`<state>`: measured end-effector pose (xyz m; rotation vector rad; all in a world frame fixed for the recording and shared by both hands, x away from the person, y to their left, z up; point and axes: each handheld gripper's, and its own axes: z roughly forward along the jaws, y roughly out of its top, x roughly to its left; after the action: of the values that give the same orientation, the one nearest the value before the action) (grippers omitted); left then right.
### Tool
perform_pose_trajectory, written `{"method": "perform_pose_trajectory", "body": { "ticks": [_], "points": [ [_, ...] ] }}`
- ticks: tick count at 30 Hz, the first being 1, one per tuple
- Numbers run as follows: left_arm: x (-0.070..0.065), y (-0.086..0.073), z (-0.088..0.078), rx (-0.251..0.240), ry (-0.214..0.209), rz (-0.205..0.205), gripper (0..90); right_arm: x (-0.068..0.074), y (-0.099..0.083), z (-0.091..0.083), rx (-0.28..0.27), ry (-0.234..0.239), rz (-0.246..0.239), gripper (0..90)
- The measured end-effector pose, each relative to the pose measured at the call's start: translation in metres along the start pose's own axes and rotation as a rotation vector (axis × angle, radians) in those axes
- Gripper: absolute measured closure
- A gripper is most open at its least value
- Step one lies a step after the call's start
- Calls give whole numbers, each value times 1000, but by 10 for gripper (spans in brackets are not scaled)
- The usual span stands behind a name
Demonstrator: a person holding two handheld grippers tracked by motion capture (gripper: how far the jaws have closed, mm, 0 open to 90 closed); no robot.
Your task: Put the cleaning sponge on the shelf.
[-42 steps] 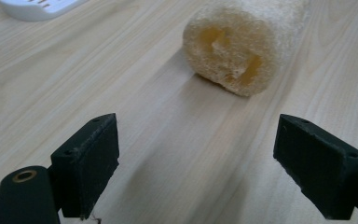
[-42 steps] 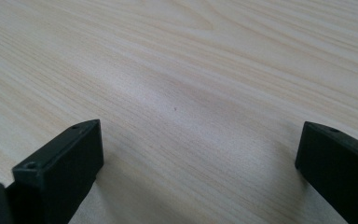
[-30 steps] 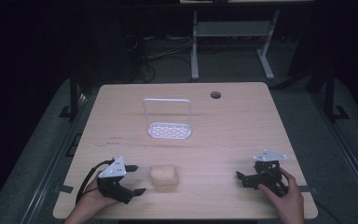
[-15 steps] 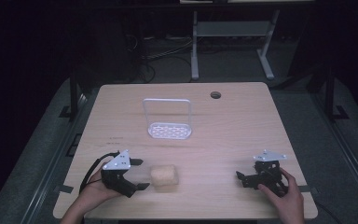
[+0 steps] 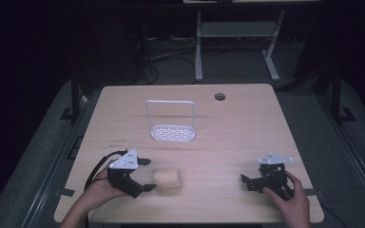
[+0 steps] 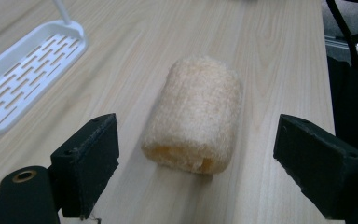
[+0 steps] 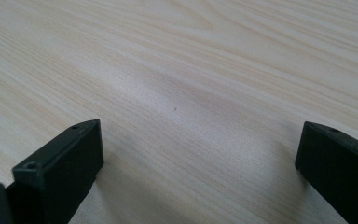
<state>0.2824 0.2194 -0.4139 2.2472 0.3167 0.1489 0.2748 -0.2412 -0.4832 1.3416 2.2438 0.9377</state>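
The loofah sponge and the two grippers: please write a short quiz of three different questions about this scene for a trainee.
1. True or false: the left gripper is shut on the loofah sponge.
2. Multiple choice: the white rack stands A) farther from the person than the sponge, B) between the sponge and the right gripper, C) at the near table edge.
3. Fill in: in the right gripper view, between the open fingers lies bare ____.

Key:
1. False; its fingers stand open on either side of the sponge, apart from it.
2. A.
3. Table.
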Motion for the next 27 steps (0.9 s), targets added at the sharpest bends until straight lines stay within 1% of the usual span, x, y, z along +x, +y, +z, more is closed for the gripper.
{"method": "perform_pose_trajectory", "body": {
  "ticks": [2, 5, 11, 17, 22, 24, 25, 26, 27],
  "points": [
    [0, 2, 1, -7, -5, 1, 136, 0, 0, 0, 0, 0, 0, 6],
    [0, 5, 4, -1, -14, 12, 137, 0, 0, 0, 0, 0, 0, 7],
    [1, 11, 8, -5, -25, 26, 136, 0, 0, 0, 0, 0, 0, 7],
    [2, 22, 14, -9, -42, 43, 136, 0, 0, 0, 0, 0, 0, 7],
    [2, 28, 18, 0, -52, 64, 136, 0, 0, 0, 0, 0, 0, 7],
    [2, 30, 21, 1, -61, 65, 136, 0, 0, 0, 0, 0, 0, 7],
    [1, 31, 23, -4, -61, 57, 136, 0, 0, 0, 0, 0, 0, 7],
    [2, 31, 24, 1, -62, 70, 136, 0, 0, 0, 0, 0, 0, 7],
    [2, 31, 24, 1, -62, 70, 136, 0, 0, 0, 0, 0, 0, 7]
  ]
}}
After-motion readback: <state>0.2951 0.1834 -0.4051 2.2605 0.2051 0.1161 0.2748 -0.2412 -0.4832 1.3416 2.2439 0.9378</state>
